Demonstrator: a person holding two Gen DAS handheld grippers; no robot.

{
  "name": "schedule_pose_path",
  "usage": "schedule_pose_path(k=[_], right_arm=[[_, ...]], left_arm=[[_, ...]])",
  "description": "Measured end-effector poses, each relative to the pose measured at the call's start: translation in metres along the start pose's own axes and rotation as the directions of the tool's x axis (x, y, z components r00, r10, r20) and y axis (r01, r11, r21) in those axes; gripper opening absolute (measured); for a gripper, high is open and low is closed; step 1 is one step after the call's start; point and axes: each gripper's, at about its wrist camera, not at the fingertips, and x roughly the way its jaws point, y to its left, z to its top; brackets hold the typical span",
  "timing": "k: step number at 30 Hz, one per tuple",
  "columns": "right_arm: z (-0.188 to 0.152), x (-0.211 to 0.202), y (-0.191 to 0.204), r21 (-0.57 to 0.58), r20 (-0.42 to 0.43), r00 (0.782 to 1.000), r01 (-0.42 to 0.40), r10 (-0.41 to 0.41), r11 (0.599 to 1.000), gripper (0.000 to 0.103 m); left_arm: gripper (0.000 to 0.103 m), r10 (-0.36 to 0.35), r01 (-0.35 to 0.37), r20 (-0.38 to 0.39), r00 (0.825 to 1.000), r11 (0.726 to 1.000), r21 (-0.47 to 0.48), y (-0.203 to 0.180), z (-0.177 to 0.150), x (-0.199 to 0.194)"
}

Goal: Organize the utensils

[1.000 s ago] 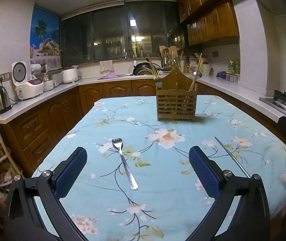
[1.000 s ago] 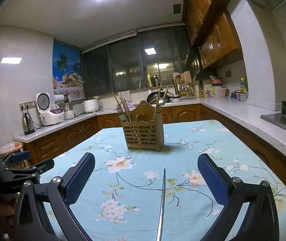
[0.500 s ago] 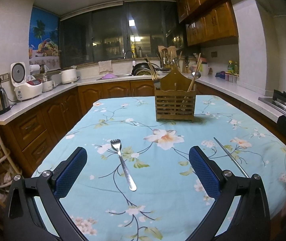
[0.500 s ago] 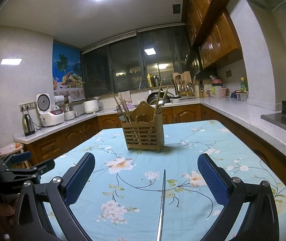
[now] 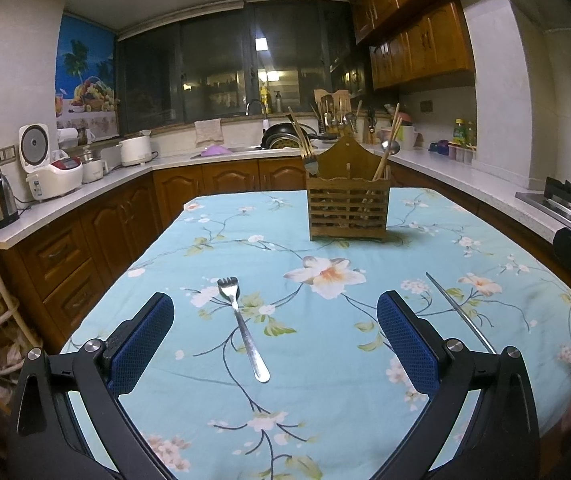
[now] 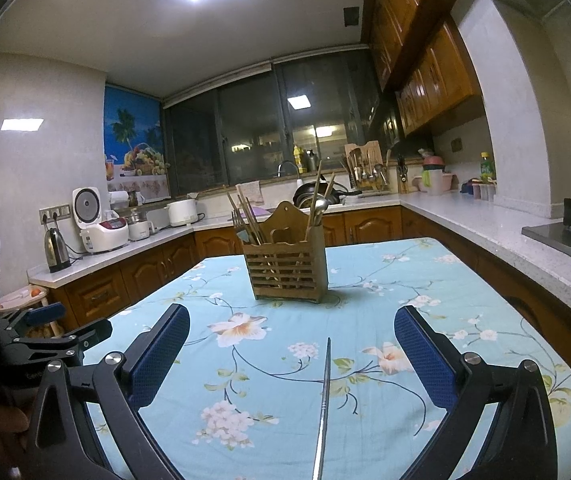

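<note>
Where wooden cabinets (image 5: 121, 216) ring the room, a floral tablecloth (image 5: 285, 400) — pale blue — covers the table.

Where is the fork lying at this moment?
In the left wrist view the fork lies flat on the floral tablecloth, between the open jaws of the left gripper, tines toward the wooden utensil holder.

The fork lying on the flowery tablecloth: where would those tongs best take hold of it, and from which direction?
Probably the middle of the fork's slim handle, coming from above. It lies flat on the tablecloth, tines pointing away, lengthwise between the open left tongs, so their pads could close across the narrow handle from either side.
</note>
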Motion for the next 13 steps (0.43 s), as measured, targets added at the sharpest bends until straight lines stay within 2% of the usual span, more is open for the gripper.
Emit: schedule_pose_path(k=[13], right_arm=[[-0.001,0.011,0.001,0.013,-0.030,1.000,0.006,-0.005,1.000,0.103]], left_arm=[[0.103,-0.022,0.022,-0.030,0.999,1.000,0.000,0.000,0.000,0.014]])
